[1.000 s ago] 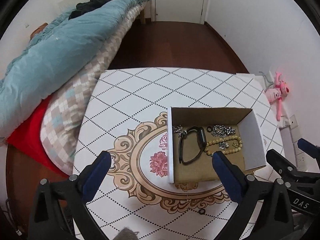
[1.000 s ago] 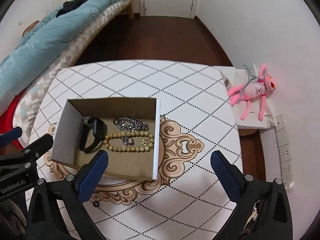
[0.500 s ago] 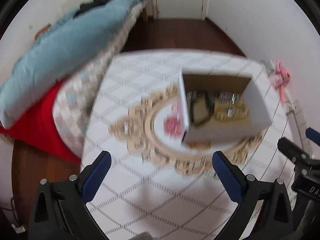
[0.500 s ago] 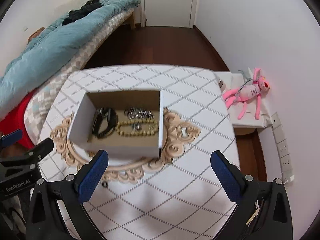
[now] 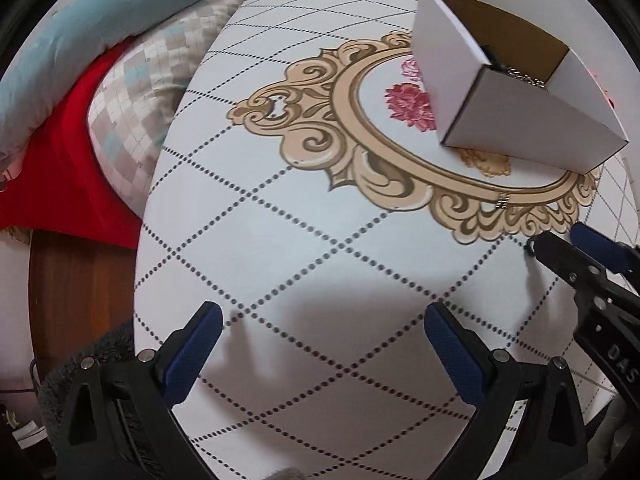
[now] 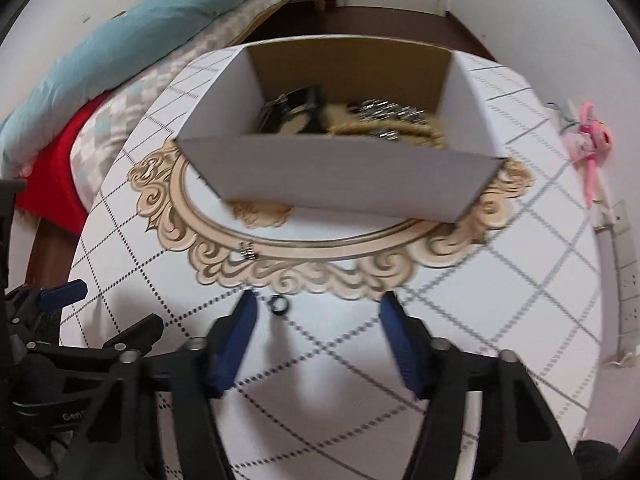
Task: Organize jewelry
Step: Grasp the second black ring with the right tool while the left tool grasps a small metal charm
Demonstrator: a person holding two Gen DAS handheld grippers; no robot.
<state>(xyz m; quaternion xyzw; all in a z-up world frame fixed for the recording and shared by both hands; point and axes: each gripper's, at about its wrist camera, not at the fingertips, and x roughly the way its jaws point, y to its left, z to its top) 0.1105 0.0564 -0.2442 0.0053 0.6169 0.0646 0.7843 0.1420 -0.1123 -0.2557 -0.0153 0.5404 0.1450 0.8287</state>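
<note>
A white cardboard box (image 6: 340,184) stands on the patterned table (image 6: 320,360); it holds a black watch (image 6: 296,110), a silver chain (image 6: 384,110) and a bead bracelet (image 6: 424,134). A small black ring (image 6: 279,305) lies on the table just ahead of my right gripper (image 6: 316,340), near its left finger. A small silver piece (image 6: 248,251) lies on the gold border, and shows in the left wrist view (image 5: 502,201). My right gripper is open and empty, low over the table. My left gripper (image 5: 320,344) is open and empty, left of the box (image 5: 520,120).
A bed with a teal duvet (image 5: 80,32), a checked blanket and a red sheet (image 5: 60,168) lies along the table's left side. A pink toy (image 6: 588,140) hangs by the wall at the right. The right gripper's fingers (image 5: 560,256) reach into the left wrist view.
Both grippers have dropped low toward the table's near part. The right gripper's fingers have narrowed and now stand close to the black ring. The box's contents are unchanged.
</note>
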